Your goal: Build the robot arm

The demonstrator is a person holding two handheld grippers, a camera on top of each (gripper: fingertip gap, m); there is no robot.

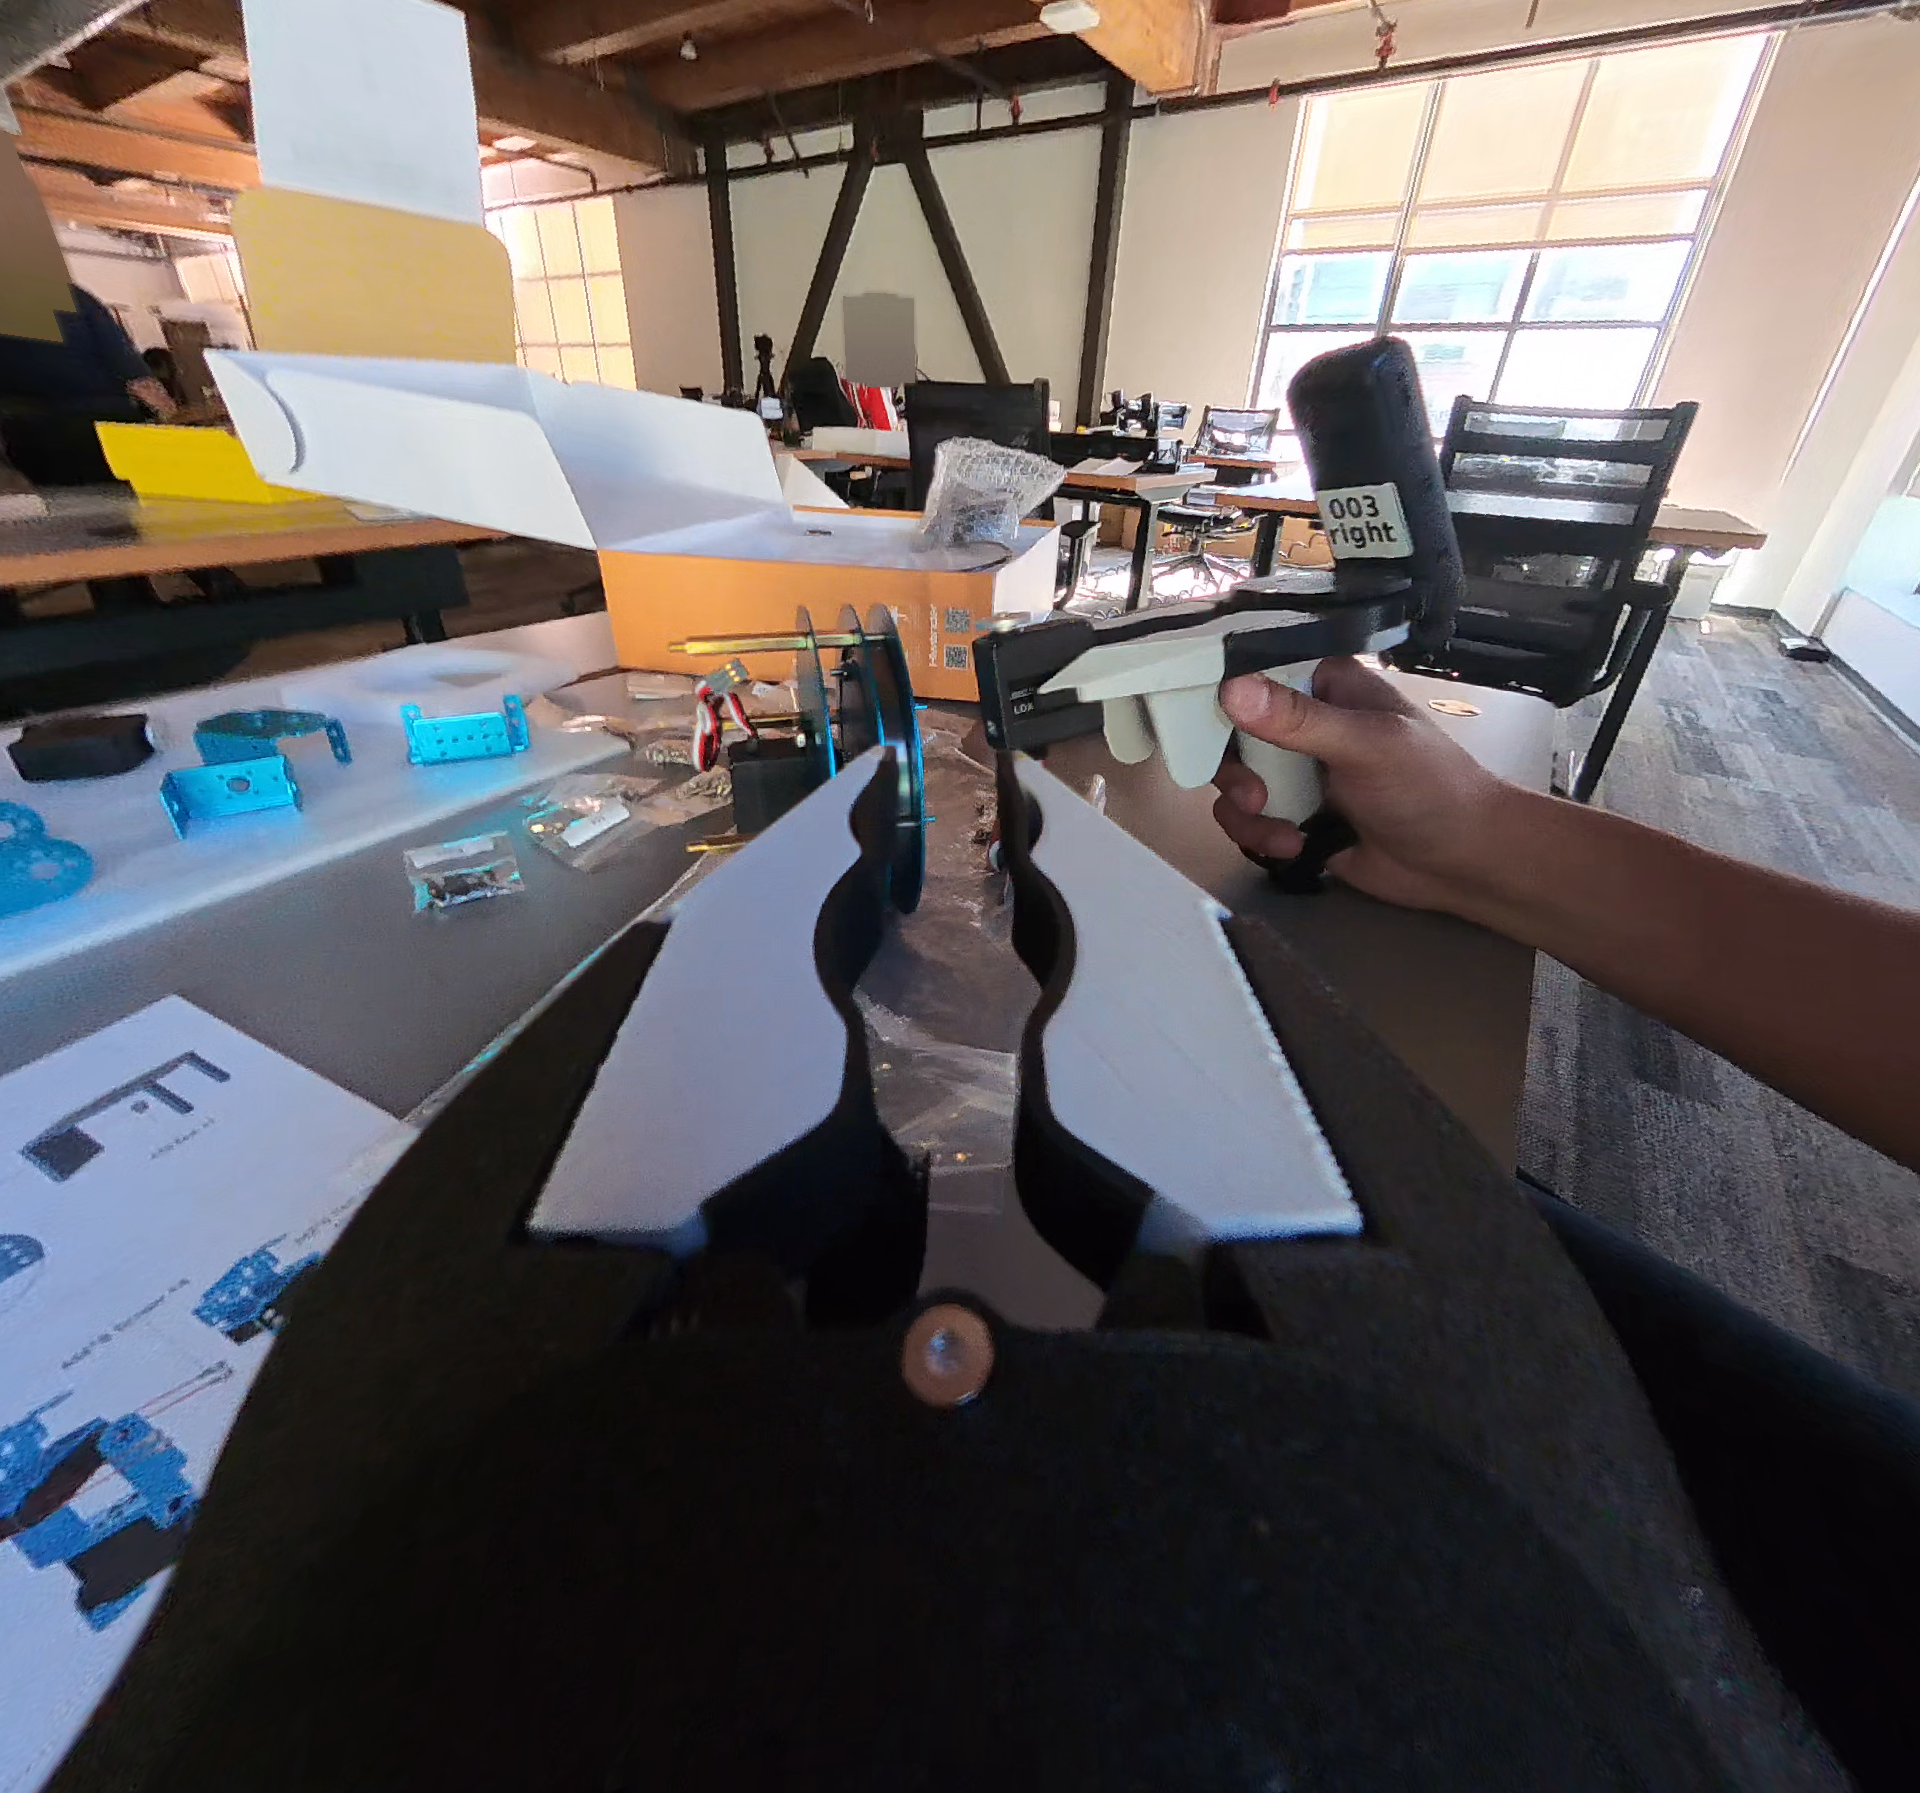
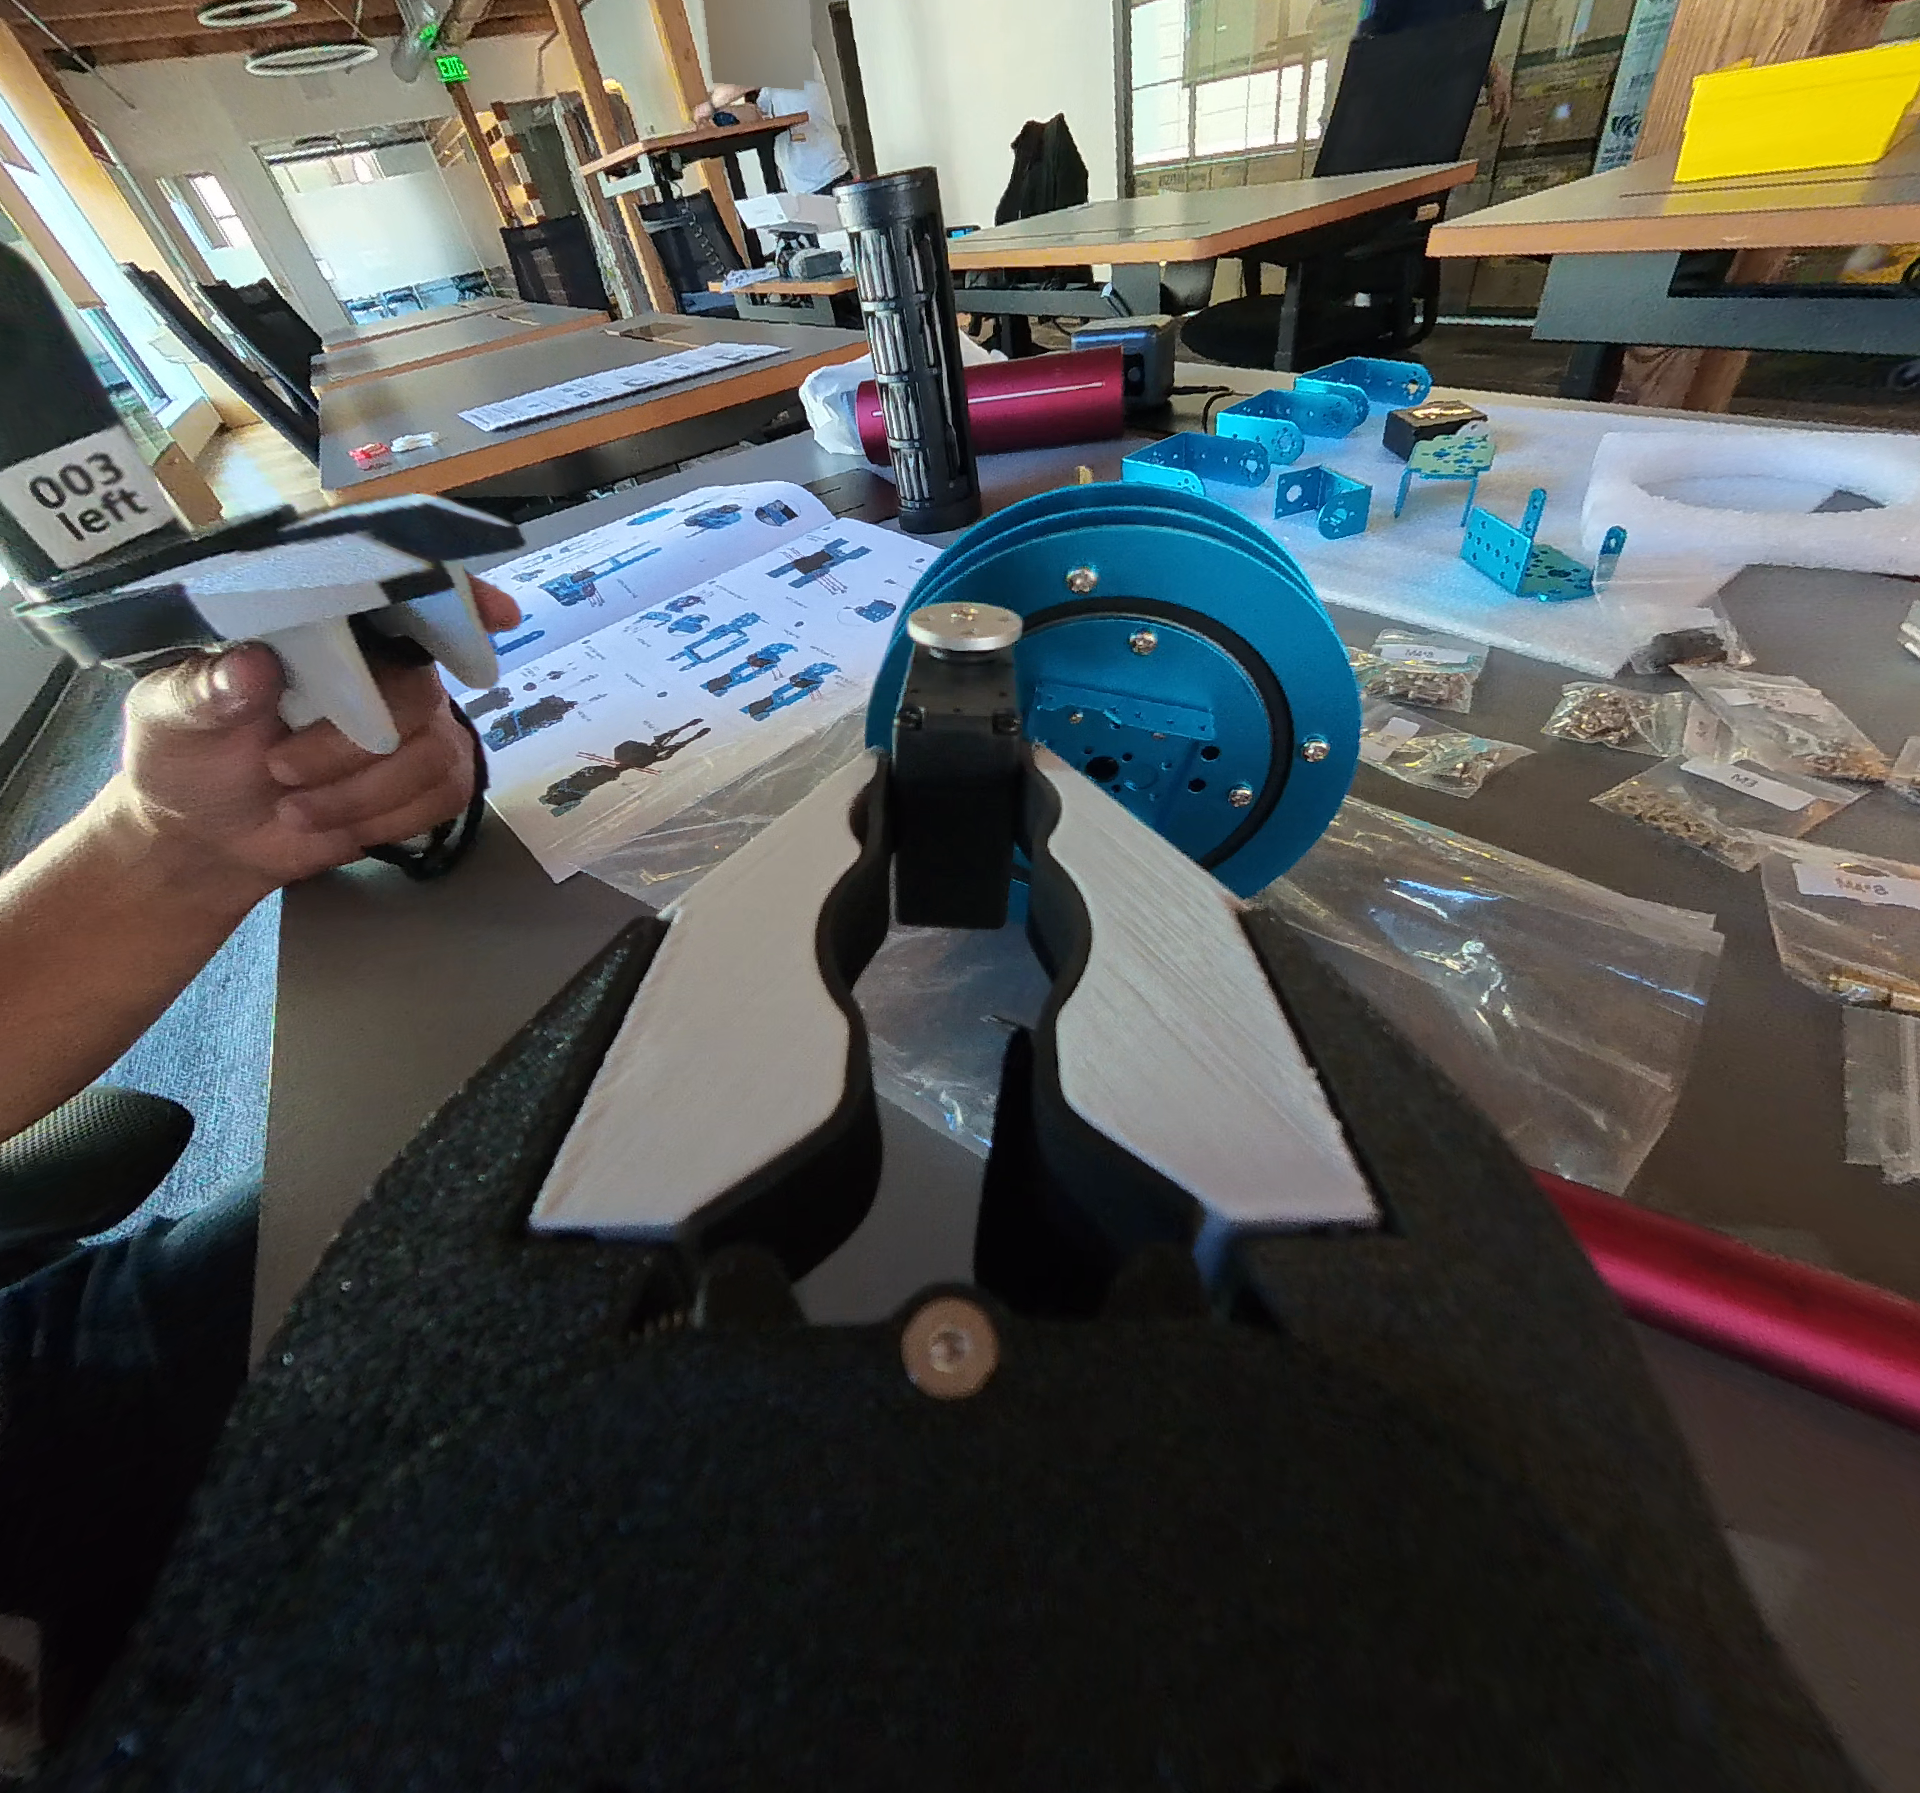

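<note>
My right gripper (image 2: 958, 754) is shut on a small black servo (image 2: 951, 839) with a silver round horn on top, and holds it upright just in front of a blue disc assembly (image 2: 1195, 704). The assembly stands on edge on a clear plastic bag. In the left wrist view, my left gripper (image 1: 948, 761) is open and empty, with its tips just short of the blue discs (image 1: 899, 704). That view shows the right gripper (image 1: 1013, 673) coming in from the right in a person's hand. The right wrist view shows the left gripper (image 2: 457, 548) at the far left, apart from the discs.
An open instruction booklet (image 2: 675, 631) lies to the left. Blue brackets (image 2: 1340, 496) sit on white foam, and bags of screws (image 2: 1714, 787) lie to the right. A black cylinder (image 2: 914, 351) and a red cylinder (image 2: 1018, 403) stand behind. An open orange box (image 1: 790, 611) stands beyond the discs. The grippers' ends are close to 15 cm from one another.
</note>
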